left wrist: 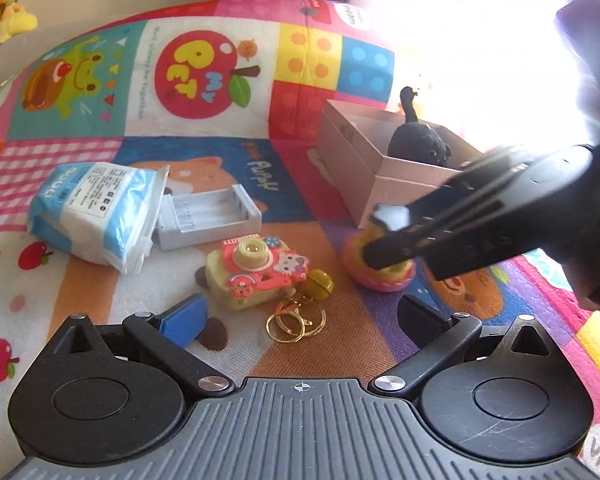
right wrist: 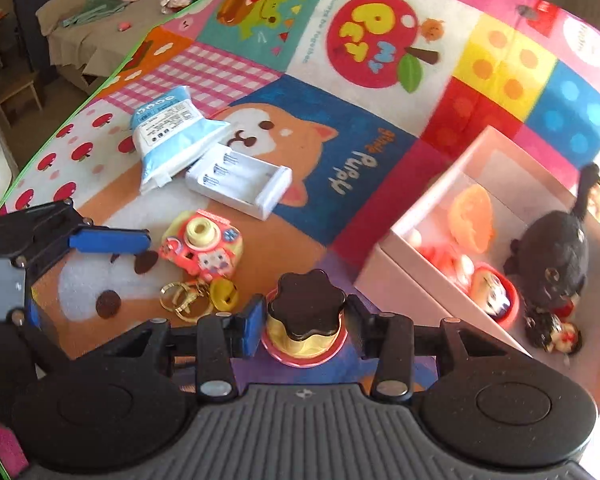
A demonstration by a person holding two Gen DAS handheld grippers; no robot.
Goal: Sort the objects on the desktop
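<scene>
The right gripper (right wrist: 304,326) was pinched around a pudding-shaped toy (right wrist: 305,330) on a patchwork play mat (right wrist: 340,184), just beside a pink box (right wrist: 404,280).

The left gripper (left wrist: 300,312) was held spread wide above a toy camera keychain (left wrist: 256,272), nothing between its 2 fingers. A white battery case (left wrist: 208,220) and a tissue pack (left wrist: 96,212) were seen beyond it. A black plush cat (right wrist: 556,256) and small toys had been placed in the box.
</scene>
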